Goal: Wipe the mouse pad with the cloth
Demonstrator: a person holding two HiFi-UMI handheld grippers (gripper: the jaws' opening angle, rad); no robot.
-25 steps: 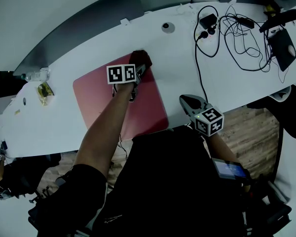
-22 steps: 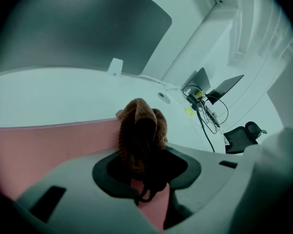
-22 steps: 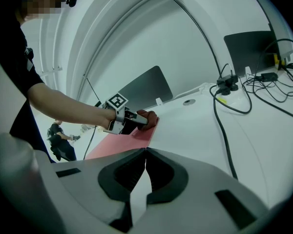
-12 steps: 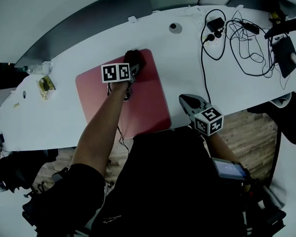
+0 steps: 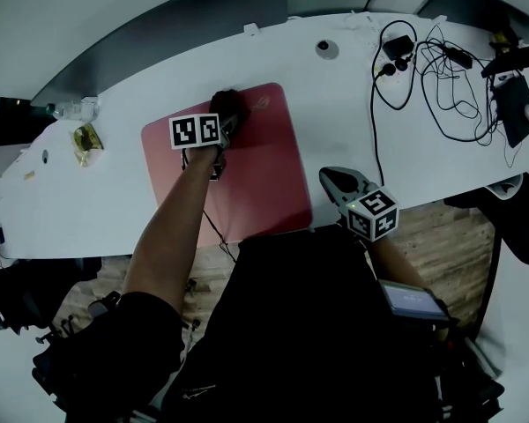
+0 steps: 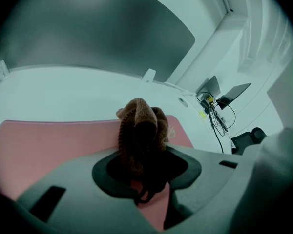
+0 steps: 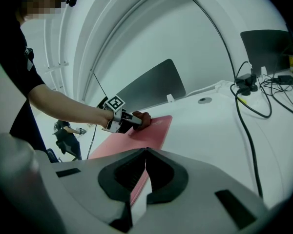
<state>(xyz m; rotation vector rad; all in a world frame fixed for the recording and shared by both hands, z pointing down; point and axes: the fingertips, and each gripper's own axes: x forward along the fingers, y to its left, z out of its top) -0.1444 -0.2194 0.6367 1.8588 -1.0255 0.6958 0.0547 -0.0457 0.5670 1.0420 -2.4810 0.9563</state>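
A pink mouse pad [image 5: 260, 179] lies on the white desk [image 5: 353, 122]. My left gripper [image 5: 222, 123] is shut on a brown knitted cloth [image 5: 226, 104] and presses it onto the pad near its far edge. In the left gripper view the cloth [image 6: 139, 130] bulges up between the jaws, with the pad [image 6: 44, 145] beneath. My right gripper [image 5: 339, 181] hovers at the desk's front edge, right of the pad, shut and empty. Its own view shows the jaws of the right gripper [image 7: 145, 167] closed, the left gripper [image 7: 129, 119] and the cloth [image 7: 143, 119] ahead on the pad [image 7: 146, 135].
Tangled black cables and a power adapter [image 5: 423, 55] lie at the back right, beside a black device [image 5: 516, 104]. A round grommet [image 5: 327, 48] sits behind the pad. A dark panel [image 5: 159, 33] lines the desk's back. A small bottle and wrapper [image 5: 84, 135] lie at the left.
My left gripper has slid the cloth leftward along the pad's far edge, away from the far right corner. The right gripper has stayed put.
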